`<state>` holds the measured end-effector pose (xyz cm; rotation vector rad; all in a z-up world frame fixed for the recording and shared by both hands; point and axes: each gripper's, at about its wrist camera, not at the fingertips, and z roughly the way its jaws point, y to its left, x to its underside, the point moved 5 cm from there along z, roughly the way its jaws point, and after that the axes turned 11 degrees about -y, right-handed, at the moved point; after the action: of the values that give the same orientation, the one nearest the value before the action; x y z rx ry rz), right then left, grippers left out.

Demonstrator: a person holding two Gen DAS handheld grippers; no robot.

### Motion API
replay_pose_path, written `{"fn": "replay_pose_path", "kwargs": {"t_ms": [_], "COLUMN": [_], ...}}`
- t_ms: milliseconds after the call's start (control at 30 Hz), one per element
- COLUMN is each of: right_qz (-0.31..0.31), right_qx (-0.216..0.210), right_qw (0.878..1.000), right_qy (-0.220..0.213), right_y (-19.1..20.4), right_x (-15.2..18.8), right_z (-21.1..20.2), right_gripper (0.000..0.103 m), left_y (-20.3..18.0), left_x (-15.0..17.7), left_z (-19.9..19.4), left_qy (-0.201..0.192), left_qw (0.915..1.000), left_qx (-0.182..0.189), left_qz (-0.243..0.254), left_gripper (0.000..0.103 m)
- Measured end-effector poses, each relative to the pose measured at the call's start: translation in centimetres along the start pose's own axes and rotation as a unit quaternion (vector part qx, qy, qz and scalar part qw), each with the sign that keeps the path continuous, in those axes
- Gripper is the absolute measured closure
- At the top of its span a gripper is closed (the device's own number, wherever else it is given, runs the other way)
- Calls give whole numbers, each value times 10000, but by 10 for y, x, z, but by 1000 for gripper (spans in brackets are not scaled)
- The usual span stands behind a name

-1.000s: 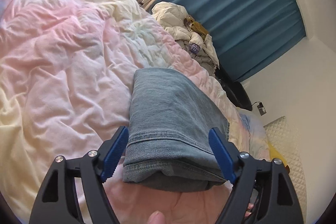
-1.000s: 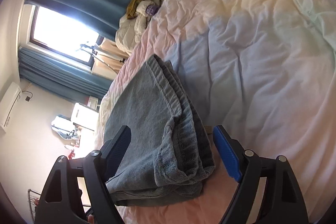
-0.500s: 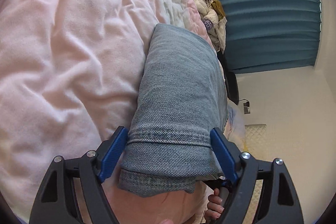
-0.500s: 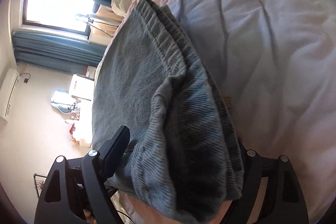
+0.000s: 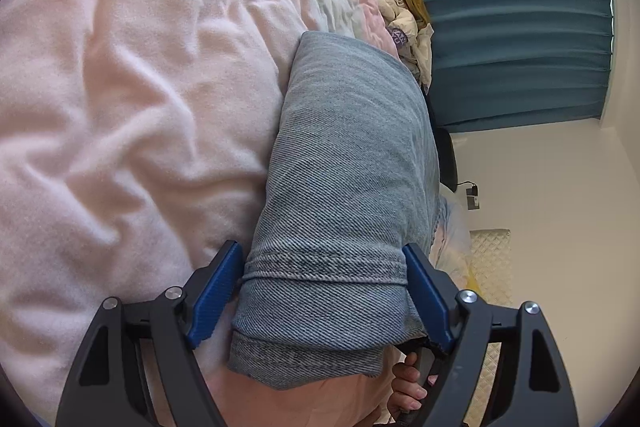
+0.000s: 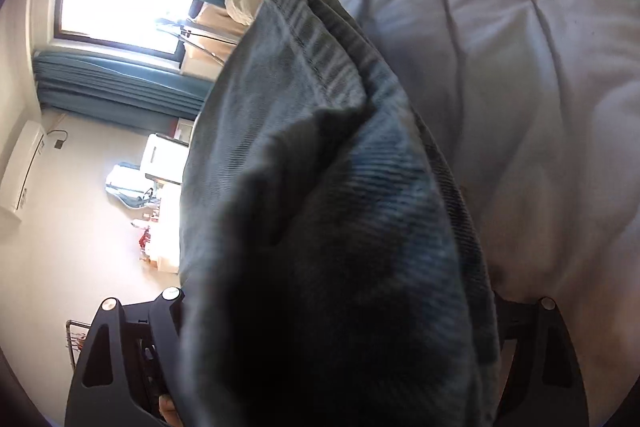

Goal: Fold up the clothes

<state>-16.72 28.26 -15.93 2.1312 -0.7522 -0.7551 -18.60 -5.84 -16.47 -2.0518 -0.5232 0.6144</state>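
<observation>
A folded pair of grey-blue jeans (image 5: 344, 187) lies on the pink quilt (image 5: 120, 107). My left gripper (image 5: 324, 287) is wide open, its blue pads either side of the hemmed end of the bundle. In the right wrist view the jeans (image 6: 320, 207) fill the middle and cover my right gripper (image 6: 332, 339); its fingertips are hidden behind the denim. The jaws stand wide apart around the bundle's other end.
A heap of unfolded clothes (image 5: 404, 3) lies at the far end of the bed, by the teal curtain (image 5: 520, 27). A bright window (image 6: 120, 7) and a white wall (image 6: 60, 267) show past the bed's edge. My hand (image 5: 408, 383) shows below the jeans.
Both grippers have moved in along the jeans. The bundle now fills the right wrist view and hides its pads. The left gripper stays open around the hemmed end.
</observation>
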Motion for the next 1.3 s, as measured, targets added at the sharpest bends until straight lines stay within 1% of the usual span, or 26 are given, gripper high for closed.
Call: {"fn": "replay_pose_path", "kwargs": {"t_ms": [33, 133, 167, 233, 300, 400, 467, 500, 567, 600, 667, 767, 867, 967, 1033, 1133, 1233, 1300], "right_qz": [-3, 10, -74, -253, -252, -82, -19, -33, -121, -190, -302, -473, -583, -636, -632, -630, -733, -826], "right_qx": [-15, -624, -785, -925, -798, -424, -313, -300, -281, -250, -218, -199, -202, -258, -313, -420, -480, -517], "right_qw": [10000, 9980, 9967, 9949, 9960, 9988, 9993, 9993, 9993, 9992, 9988, 9975, 9961, 9947, 9939, 9924, 9906, 9887], "right_qy": [-13, -141, -215, -307, -297, -218, -192, -198, -203, -236, -322, -481, -625, -759, -849, -971, -1049, -1141], "right_y": [2, 24, 33, 45, 43, 25, 18, 19, 24, 27, 34, 44, 55, 65, 71, 82, 95, 105], "right_x": [0, -2, -3, -3, -3, -2, -2, -2, -2, -3, -3, -3, -4, -7, -10, -13, -17, -20], "right_z": [0, -11, -15, -20, -14, 2, 10, 11, 12, 11, 10, 6, 0, -8, -15, -27, -43, -55], "right_gripper": [13, 13, 13, 13, 13, 14, 29, 31, 39, 42, 50, 58, 62, 64, 64, 64, 65, 65], "left_y": [-1, -3, -3, 0, 1, -1, -1, -1, -2, -4, -8, -14, -26, -43, -55, -78, -97, -111], "left_x": [0, -1, -1, -1, 0, 2, 2, 2, 2, 3, 5, 7, 9, 12, 15, 19, 21, 24], "left_z": [-1, -2, -1, 0, 2, 5, 5, 5, 3, 2, -1, -7, -13, -22, -29, -40, -49, -54], "left_qy": [-13, -31, -24, -4, 29, 44, 23, 8, -22, -43, -120, -256, -395, -546, -631, -785, -879, -924], "left_qw": [10000, 9999, 9999, 9999, 9999, 9999, 9999, 9998, 9997, 9996, 9991, 9979, 9957, 9917, 9899, 9838, 9811, 9780], "left_qx": [18, 113, 148, 151, 150, 107, 99, 94, 75, 63, 26, -50, -125, -227, -193, -211, -143, -124], "left_qz": [17, 2, -9, -65, -47, 104, 138, 149, 220, 276, 396, 589, 825, 1138, 1258, 1599, 1715, 1869], "left_gripper": [21, 21, 21, 21, 21, 21, 29, 32, 43, 45, 50, 55, 58, 61, 62, 63, 65, 65]}}
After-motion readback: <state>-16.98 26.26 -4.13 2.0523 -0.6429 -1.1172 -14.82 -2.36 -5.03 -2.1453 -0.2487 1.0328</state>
